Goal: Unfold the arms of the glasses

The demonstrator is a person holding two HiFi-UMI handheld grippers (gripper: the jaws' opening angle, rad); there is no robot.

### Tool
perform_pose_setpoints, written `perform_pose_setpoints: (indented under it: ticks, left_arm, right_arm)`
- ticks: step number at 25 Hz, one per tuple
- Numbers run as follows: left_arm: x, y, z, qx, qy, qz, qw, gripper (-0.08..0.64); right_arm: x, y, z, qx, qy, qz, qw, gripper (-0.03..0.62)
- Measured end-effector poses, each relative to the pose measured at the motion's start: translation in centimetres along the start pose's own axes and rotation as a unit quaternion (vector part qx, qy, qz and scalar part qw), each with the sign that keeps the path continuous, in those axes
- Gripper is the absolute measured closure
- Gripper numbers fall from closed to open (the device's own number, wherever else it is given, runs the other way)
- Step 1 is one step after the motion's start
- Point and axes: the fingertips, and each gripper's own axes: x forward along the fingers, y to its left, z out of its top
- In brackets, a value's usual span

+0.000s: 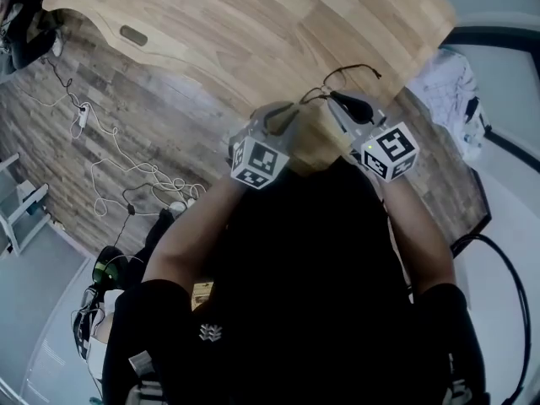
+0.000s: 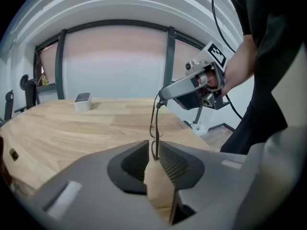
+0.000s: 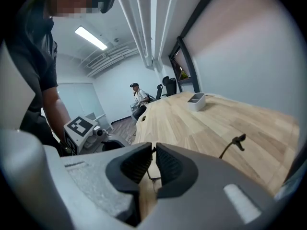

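We hold the glasses [image 2: 156, 148] clenched in the fingers of the right gripper [image 3: 154, 150], frame running down to the left gripper [image 2: 154, 143] (fingers slack), which straddles its lower rim.

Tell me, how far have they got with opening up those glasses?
Done: one arm of the glasses already sticks out sideways above the table. In hand: the right tool is clamped on the glasses, and the left tool has a thin part between its jaws, apparently not squeezed. Still to do: probably the second arm; I can't tell whether it is open.
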Motion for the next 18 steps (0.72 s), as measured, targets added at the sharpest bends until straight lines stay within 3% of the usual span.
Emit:
perform_pose_setpoints:
  ticks: [6, 18]
  left_arm:
    - [-3.8, 0.9, -0.1, -0.019, -0.01, 0.049, 0.9986, 0.486]
    - [-7.9, -1.4, -0.8, -0.036, -0.018, 0.087, 0.9954, 0.486]
  right_arm:
    - [-0.4, 2.6, 0.2, -0.062, 0.01, 0.012, 0.998, 0.563]
    - [-0.6, 7.1, -0.9, -0.099, 0.027, 0.041, 0.994, 0.561]
